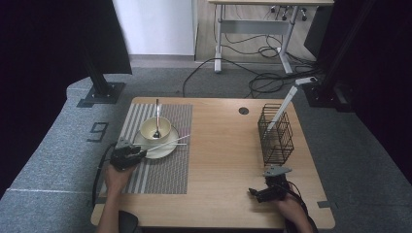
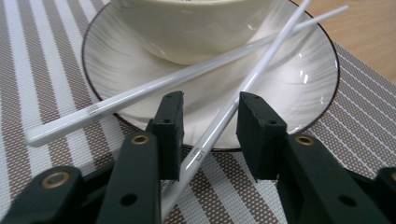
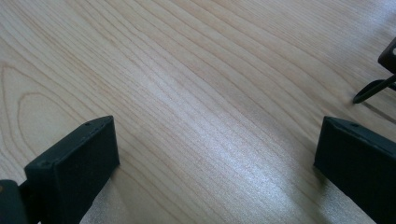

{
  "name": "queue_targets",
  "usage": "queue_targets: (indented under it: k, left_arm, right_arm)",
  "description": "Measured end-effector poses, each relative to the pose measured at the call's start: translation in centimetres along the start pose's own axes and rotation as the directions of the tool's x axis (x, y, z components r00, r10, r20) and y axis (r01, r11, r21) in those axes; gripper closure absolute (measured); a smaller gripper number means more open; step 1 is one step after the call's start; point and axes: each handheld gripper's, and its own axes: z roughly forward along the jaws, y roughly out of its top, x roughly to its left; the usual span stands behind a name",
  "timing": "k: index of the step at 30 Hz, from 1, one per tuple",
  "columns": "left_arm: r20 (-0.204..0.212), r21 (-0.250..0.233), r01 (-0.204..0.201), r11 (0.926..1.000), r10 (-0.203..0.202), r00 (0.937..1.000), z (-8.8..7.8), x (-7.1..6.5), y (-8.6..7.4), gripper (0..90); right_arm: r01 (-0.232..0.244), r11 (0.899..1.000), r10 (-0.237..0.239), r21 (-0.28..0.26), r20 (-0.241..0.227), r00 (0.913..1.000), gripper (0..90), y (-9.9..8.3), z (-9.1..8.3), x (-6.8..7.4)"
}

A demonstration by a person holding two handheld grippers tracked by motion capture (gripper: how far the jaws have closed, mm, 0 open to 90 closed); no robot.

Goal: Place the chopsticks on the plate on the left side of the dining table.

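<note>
A cream bowl (image 1: 155,127) with a metal spoon (image 1: 157,114) in it stands on a cream plate (image 1: 167,151) on a striped placemat (image 1: 160,172). Two white chopsticks (image 1: 170,142) lie crossed over the plate's rim. In the left gripper view, one chopstick (image 2: 261,70) runs between my left gripper's (image 2: 210,121) jaws with a gap on both sides, and the other chopstick (image 2: 140,93) lies to its left below the bowl (image 2: 201,32). My left gripper (image 1: 140,154) is open at the plate's near left edge. My right gripper (image 3: 217,154) stands wide open over bare wood at the table's near right (image 1: 255,193).
A black wire basket (image 1: 275,136) stands at the right of the table, with a white stick-like utensil (image 1: 284,104) leaning out of it. One of its wire feet (image 3: 373,88) shows close to my right gripper. A cable hole (image 1: 244,110) sits near the far edge.
</note>
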Motion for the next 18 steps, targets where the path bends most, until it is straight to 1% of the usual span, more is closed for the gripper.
queue_targets:
  k: [2, 9, 12, 15, 18]
  left_arm:
    - [-0.006, -0.006, 0.010, 0.9999, -0.011, 0.9999, -0.01, 0.07, 0.00, 57.8]
    - [-0.048, -0.015, 0.015, 0.9998, -0.016, 0.9987, -0.26, 0.15, 0.02, 51.5]
    - [-0.060, -0.020, 0.030, 0.9993, -0.031, 0.9977, -0.34, 0.32, -0.03, 50.2]
    - [-0.073, -0.001, 0.041, 0.9991, -0.041, 0.9964, -0.23, 0.44, -0.06, 48.3]
    - [-0.080, 0.004, 0.050, 0.9987, -0.050, 0.9955, -0.14, 0.53, -0.06, 46.3]
  right_arm:
    - [0.001, 1.000, -0.001, 0.001, 0.000, 1.0000, 0.0, 0.01, 0.01, 0.00]
    - [0.001, 1.000, -0.001, 0.001, 0.000, 1.0000, 0.0, 0.01, 0.01, 0.01]
    - [0.001, 1.000, -0.001, 0.001, 0.000, 1.0000, 0.0, 0.01, 0.01, 0.01]
    - [0.001, 1.000, -0.001, 0.001, 0.000, 1.0000, 0.0, 0.01, 0.01, 0.01]
    - [0.001, 1.000, -0.001, 0.001, 0.000, 1.0000, 0.0, 0.01, 0.01, 0.01]
